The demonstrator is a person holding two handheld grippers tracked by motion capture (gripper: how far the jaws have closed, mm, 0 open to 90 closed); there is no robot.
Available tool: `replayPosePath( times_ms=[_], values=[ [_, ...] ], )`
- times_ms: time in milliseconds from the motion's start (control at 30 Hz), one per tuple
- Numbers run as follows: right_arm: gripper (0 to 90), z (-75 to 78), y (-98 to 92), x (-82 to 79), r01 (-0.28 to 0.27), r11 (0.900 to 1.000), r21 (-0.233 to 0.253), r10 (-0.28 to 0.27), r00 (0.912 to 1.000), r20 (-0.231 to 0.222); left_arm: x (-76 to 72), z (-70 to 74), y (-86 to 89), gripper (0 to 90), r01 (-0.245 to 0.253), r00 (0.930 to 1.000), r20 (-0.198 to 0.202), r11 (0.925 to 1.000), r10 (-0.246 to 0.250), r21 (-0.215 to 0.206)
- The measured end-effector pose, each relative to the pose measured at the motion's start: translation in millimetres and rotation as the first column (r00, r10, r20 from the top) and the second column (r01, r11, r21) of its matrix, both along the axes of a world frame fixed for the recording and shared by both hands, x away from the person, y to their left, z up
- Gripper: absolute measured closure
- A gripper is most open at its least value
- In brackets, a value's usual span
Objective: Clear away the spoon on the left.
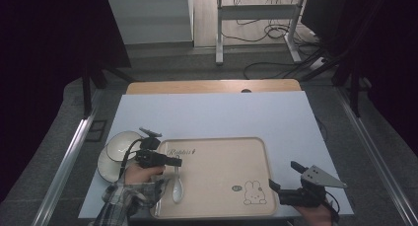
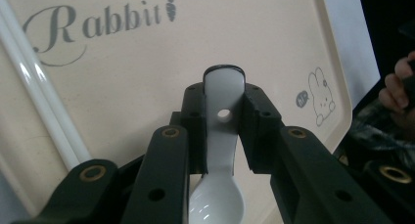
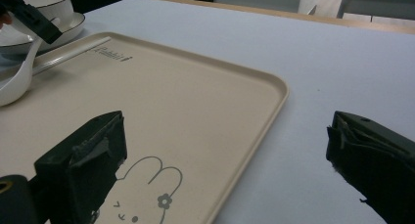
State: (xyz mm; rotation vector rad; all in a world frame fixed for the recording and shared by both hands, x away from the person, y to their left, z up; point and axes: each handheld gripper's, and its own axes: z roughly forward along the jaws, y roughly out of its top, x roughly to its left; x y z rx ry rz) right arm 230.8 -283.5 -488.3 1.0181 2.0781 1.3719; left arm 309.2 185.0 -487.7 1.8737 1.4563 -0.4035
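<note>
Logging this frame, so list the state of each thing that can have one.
Spoon: gripped by the handle, over the tray.
Left tongs: shut on the spoon.
Right tongs: open, holding nothing, straddling the tray's near right edge.
Tray: flat on the table.
Bowl: upright beside the tray's left edge.

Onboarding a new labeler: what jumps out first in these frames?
The beige tray with its "Rabbit" lettering and bunny drawing, on the white table. Next, the left gripper, jaws shut on the handle of a white spoon over the tray's left side. The right gripper waits open at the tray's right edge.
</note>
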Motion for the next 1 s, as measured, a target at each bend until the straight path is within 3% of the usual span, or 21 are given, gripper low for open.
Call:
replayPosePath(
  times_ms=[533, 767, 1000],
  values=[
    [1.3, 0.5, 0.3, -0.8, -0.005, 1.000, -0.001, 0.005, 1.0000, 0.003, 2.0, -10.8, -6.0, 74.1, -0.062, 0.9980, -0.005, 0.9978, 0.062, 0.025],
    [1.3, 0.9, 0.5, -1.8, -0.005, 1.000, -0.001, 0.005, 1.0000, 0.006, 2.4, -16.1, -13.9, 74.0, -0.084, 0.9964, -0.002, 0.9930, 0.084, 0.083],
    [1.3, 1.5, -0.5, -2.1, -0.006, 1.000, 0.000, 0.006, 1.0000, 0.007, 3.5, -19.7, -17.0, 74.0, -0.093, 0.9955, -0.005, 0.9911, 0.094, 0.095]
  ],
)
